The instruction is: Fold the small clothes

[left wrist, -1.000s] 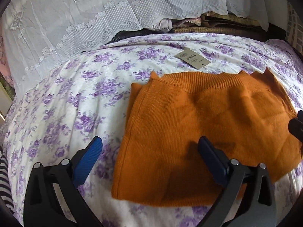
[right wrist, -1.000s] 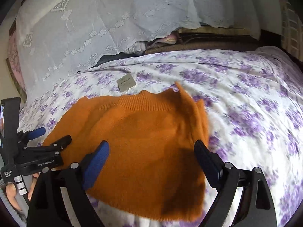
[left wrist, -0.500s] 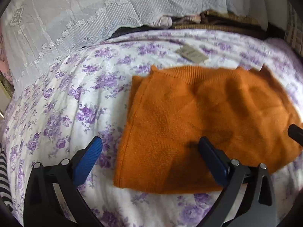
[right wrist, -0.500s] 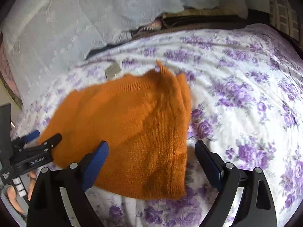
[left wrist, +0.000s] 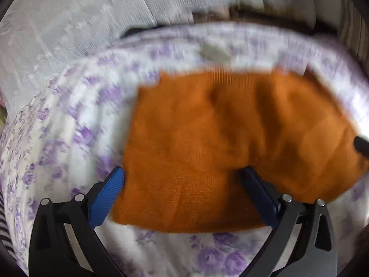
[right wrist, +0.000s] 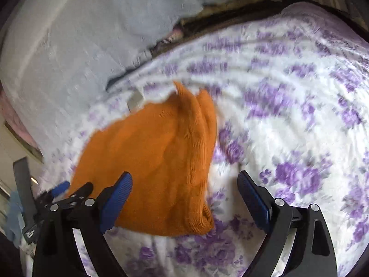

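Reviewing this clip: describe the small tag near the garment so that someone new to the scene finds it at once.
Start at the bedspread, white with purple flowers. On it lies the folded orange knit garment. Just beyond its ribbed far edge sits a small grey-beige tag, blurred, the only plain flat piece on the floral print.

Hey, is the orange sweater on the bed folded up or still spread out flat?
Folded. The orange sweater lies as a compact block on the floral bedspread, doubled layers showing along its right edge, no sleeves out.
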Motion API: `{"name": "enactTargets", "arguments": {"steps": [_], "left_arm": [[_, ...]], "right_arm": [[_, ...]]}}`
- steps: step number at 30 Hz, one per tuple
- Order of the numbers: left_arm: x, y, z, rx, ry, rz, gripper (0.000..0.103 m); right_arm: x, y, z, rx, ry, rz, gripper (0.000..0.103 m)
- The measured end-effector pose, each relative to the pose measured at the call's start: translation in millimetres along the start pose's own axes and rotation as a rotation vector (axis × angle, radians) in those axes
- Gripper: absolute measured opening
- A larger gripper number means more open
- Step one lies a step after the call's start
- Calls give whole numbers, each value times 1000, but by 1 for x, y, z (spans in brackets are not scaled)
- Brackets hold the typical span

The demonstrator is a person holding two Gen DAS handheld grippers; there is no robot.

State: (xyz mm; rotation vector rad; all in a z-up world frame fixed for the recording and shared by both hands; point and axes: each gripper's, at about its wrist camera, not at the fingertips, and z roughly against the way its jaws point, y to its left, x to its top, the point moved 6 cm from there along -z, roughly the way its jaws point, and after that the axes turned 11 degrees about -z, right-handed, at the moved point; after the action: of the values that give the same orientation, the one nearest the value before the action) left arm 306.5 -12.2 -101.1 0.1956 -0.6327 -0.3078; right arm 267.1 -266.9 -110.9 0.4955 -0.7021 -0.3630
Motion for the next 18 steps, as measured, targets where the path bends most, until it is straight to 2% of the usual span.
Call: {"name": "enactTargets", "arguments": {"steps": [3,5,9,13,16,18], "left_arm": [[2,8,15,-1,-44,35,99],[3,11,23,-4,-72,55,99],[11,10,35,-62,-102,79,99],[26,7,25,-28,-71,77,99],[34,4,9,-84,-32,112,99],[35,0,-5,-89,-10,112,99]], "right_arm": [[7,-5,13,100,-19,-85,93],[10,-14,19,193,5,-182,93],[-3,-26,36,329,44,-311,92],[-24,-24,46,388,72,-327,92],[-29,-19,45,384,90,-324,92],[-28,-19,38,398,115,-365,92]]}}
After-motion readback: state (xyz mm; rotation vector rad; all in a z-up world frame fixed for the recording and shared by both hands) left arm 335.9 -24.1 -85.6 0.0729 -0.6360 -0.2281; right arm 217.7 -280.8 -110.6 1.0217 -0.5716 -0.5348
